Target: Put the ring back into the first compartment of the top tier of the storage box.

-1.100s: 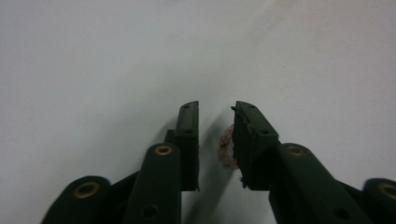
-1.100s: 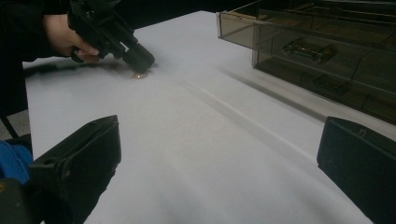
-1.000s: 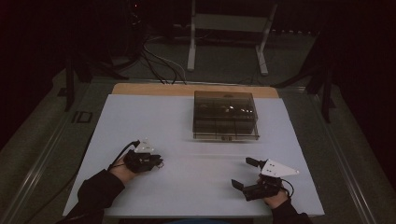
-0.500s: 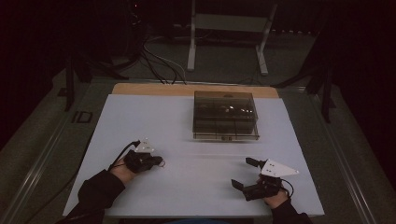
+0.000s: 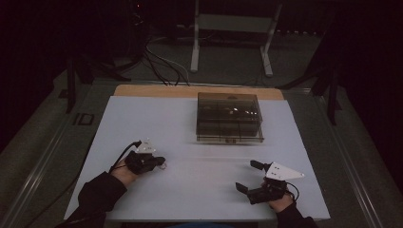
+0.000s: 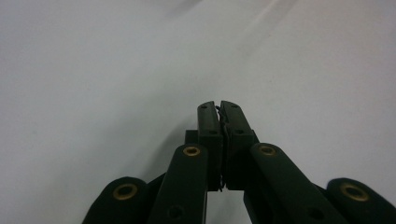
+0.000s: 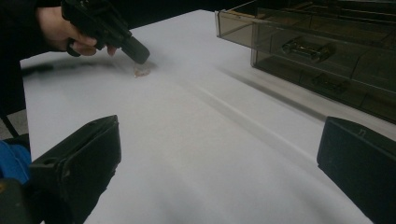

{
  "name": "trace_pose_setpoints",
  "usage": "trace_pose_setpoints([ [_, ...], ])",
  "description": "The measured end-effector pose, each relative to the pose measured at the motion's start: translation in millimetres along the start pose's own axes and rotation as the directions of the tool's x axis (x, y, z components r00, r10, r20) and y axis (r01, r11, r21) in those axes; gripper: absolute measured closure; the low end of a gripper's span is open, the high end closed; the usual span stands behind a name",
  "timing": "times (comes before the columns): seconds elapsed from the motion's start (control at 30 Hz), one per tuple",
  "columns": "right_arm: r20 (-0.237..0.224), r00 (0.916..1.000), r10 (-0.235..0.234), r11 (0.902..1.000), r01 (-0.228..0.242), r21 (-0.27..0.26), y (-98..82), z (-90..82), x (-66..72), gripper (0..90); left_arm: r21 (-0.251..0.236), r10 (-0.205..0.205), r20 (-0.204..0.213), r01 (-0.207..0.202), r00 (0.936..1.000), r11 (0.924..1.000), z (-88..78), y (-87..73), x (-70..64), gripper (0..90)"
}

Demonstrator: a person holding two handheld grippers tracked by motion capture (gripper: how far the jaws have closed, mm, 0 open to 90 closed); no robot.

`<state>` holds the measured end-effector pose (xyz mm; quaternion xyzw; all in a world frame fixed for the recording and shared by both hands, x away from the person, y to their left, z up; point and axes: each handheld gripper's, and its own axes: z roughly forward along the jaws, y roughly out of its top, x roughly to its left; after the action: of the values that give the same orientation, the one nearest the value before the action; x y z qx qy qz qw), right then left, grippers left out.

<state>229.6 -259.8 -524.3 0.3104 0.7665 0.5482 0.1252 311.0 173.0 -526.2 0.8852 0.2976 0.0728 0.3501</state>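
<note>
Left claw (image 5: pixel 161 163) pressed together on the near-left desk (image 5: pixel 199 190), beside a tiny flat piece (image 7: pixel 141 70). Right claw (image 5: pixel 249 176) spread. We'd judge the piece light and slippery; pinch its edges.

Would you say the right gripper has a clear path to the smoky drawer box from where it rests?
Probably yes: the right gripper stands open, and bare white table lies between it and the drawer box. The left gripper sits off to the side.
</note>
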Motion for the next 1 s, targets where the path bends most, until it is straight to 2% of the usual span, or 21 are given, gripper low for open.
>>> trace_pose_setpoints([
  [0.6,0.002,1.0000,0.001,1.0000,-0.001,-0.001,-0.1,-0.6,0.0,0.0,-0.029,-0.002,0.008,0.002,1.0000,0.9996,-10.6,17.6,0.0,90.0],
  [1.0,0.003,1.0000,0.000,1.0000,0.000,-0.001,-0.1,-0.8,0.0,0.0,-0.045,0.027,0.011,-0.027,0.9996,0.9987,-14.5,28.4,-0.9,90.0],
])
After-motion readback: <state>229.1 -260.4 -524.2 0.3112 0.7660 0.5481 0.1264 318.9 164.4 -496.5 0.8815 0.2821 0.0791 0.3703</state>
